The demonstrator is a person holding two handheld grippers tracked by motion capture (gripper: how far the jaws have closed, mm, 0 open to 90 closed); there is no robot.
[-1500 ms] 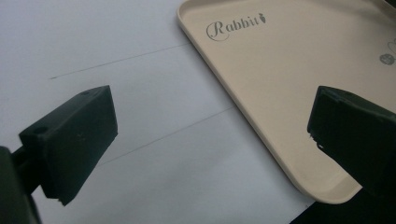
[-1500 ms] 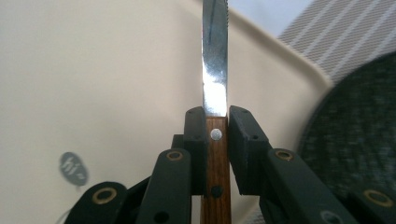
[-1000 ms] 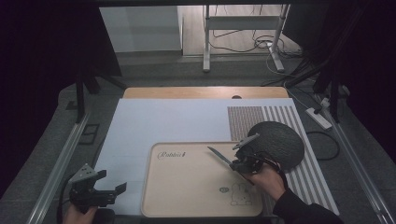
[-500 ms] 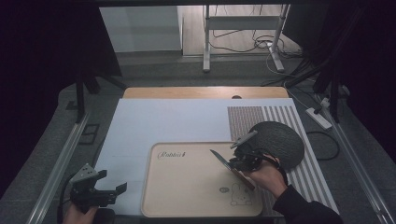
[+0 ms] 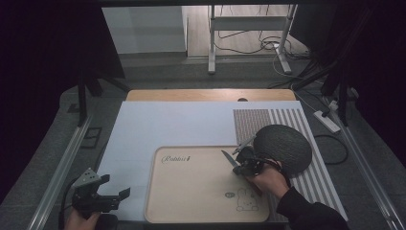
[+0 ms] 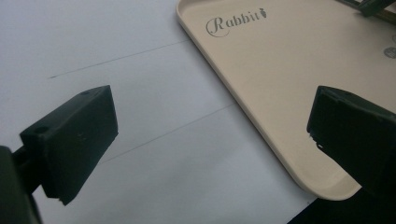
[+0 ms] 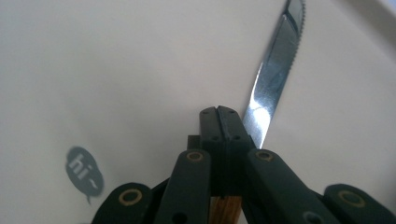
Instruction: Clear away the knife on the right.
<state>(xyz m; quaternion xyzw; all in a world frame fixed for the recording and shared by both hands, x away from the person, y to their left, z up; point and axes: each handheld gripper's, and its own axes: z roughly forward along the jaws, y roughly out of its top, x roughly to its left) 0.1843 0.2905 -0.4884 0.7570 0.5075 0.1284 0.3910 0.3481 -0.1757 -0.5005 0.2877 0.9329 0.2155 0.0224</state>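
Note:
My right gripper (image 5: 245, 163) is shut on the wooden handle (image 7: 224, 207) of a table knife (image 5: 230, 159). It holds the knife low over the right part of a beige tray (image 5: 158, 191) printed with "Rabbit". The serrated steel blade (image 7: 273, 79) points away past the closed jaws of the right gripper (image 7: 219, 116), over the tray's bare surface. My left gripper (image 5: 112, 195) stands open at the table's front left, just off the tray's left edge. In the left gripper view, nothing lies between the wide-apart jaws of the left gripper (image 6: 210, 135), with the tray corner (image 6: 299, 154) beside them.
A dark round plate (image 5: 285, 143) lies on a striped placemat (image 5: 311, 182) right of the tray, close behind my right hand. A white sheet (image 5: 167, 124) covers the table. A "hi" speech mark (image 7: 84, 173) and a rabbit drawing (image 5: 246, 201) are printed on the tray.
My right gripper has edged slightly left with the knife still in it. The left gripper has stayed put and open.

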